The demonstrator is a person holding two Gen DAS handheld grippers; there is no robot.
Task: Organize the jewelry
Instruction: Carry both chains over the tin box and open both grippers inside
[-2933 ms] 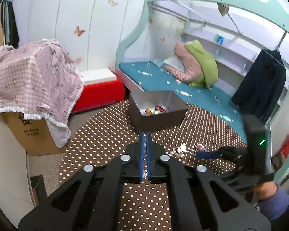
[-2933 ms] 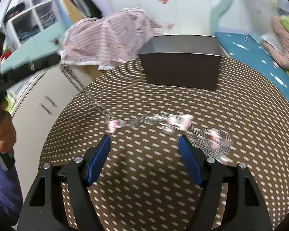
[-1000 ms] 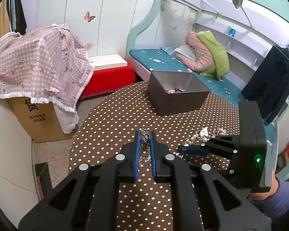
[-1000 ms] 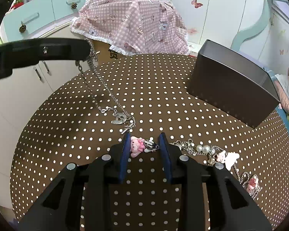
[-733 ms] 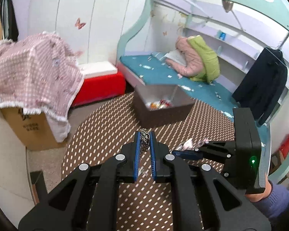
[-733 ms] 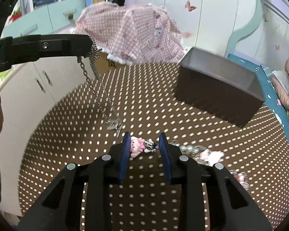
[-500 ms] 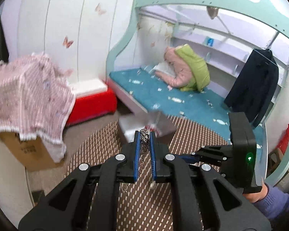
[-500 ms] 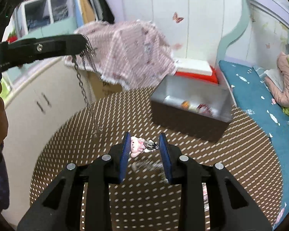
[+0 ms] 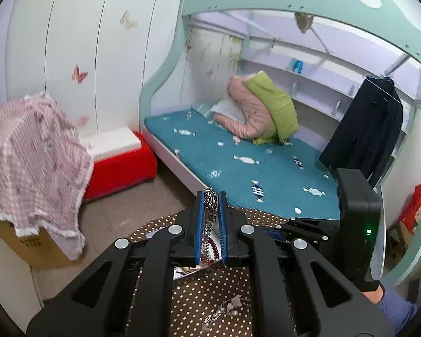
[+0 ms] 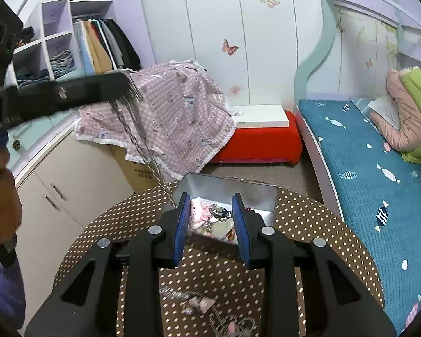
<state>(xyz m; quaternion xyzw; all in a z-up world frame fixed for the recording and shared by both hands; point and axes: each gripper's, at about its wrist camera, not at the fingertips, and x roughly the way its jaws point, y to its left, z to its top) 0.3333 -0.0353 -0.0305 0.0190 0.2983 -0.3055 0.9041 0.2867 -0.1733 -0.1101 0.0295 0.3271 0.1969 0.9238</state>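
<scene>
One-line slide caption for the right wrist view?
Right gripper holds a pink charm above the metal box.

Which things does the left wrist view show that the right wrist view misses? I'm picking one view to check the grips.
Only the left wrist view shows the dark coat hanging by the bed and the right gripper's housing.

Only the right wrist view shows the pink charm between the right gripper fingers, the open box and the shelves.

Both show the chain pinched in the left gripper, the dotted table and the bed.
</scene>
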